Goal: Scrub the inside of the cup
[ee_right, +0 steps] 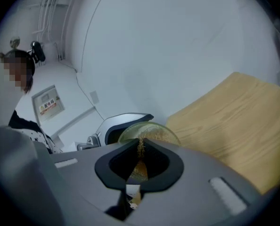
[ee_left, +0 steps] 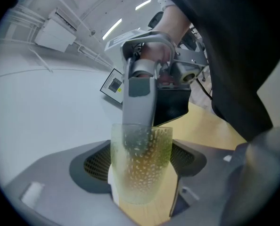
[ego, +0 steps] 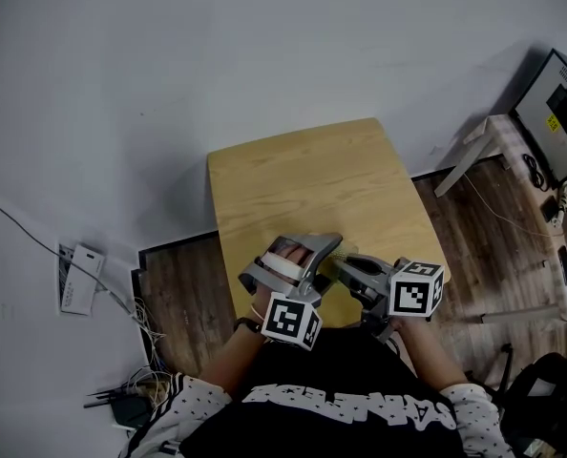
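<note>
We take the wooden table (ego: 303, 175) first, as the largest item. Its far part is bare and gives open room beyond the grippers. Both grippers sit over its near edge, close to the person's body. Dark floorboards (ego: 183, 294) border the table's left and right edges, with cables (ego: 136, 337) on the left.

The left gripper (ego: 314, 251) has its jaws closed against the sides of the cup (ee_left: 142, 166), a dimpled, yellow-green translucent tumbler. The cup's mouth faces the right gripper (ego: 352, 270).

In the left gripper view we see a grey finger of the right gripper reaching into the cup's mouth. In the right gripper view its jaws are pinched nearly together on a thin brown item (ee_right: 141, 147), too small to identify, just at the cup's rim.
</note>
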`<state>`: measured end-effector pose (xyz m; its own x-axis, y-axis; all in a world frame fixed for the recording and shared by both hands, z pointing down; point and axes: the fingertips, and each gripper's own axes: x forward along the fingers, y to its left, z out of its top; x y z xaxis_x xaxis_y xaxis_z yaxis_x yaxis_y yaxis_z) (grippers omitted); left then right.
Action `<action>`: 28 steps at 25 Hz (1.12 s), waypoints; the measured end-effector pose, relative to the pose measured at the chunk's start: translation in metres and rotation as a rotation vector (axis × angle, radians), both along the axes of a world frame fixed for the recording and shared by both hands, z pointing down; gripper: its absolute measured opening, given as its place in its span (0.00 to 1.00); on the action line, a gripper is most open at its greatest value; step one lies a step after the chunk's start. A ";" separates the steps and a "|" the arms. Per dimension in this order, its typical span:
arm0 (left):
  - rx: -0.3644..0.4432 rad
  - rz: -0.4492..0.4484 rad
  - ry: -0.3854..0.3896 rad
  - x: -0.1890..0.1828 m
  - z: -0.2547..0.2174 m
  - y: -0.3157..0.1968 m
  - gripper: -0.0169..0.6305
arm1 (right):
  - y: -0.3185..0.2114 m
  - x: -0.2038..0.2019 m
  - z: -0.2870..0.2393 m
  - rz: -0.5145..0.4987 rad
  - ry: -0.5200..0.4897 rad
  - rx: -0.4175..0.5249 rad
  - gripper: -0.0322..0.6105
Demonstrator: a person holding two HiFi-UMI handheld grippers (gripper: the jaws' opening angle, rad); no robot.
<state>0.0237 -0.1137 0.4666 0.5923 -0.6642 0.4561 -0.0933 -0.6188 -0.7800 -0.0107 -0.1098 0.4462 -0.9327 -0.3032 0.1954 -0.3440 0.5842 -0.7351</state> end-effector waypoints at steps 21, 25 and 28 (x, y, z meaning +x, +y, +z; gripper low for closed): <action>0.096 0.060 -0.085 0.017 -0.001 -0.012 0.60 | -0.025 0.034 0.005 0.214 -0.437 -0.465 0.10; 0.113 0.046 -0.091 0.013 -0.002 -0.016 0.60 | -0.029 0.033 0.003 0.221 -0.501 -0.509 0.10; 0.127 0.046 -0.092 0.010 -0.003 -0.017 0.60 | -0.029 0.030 0.003 0.236 -0.521 -0.520 0.10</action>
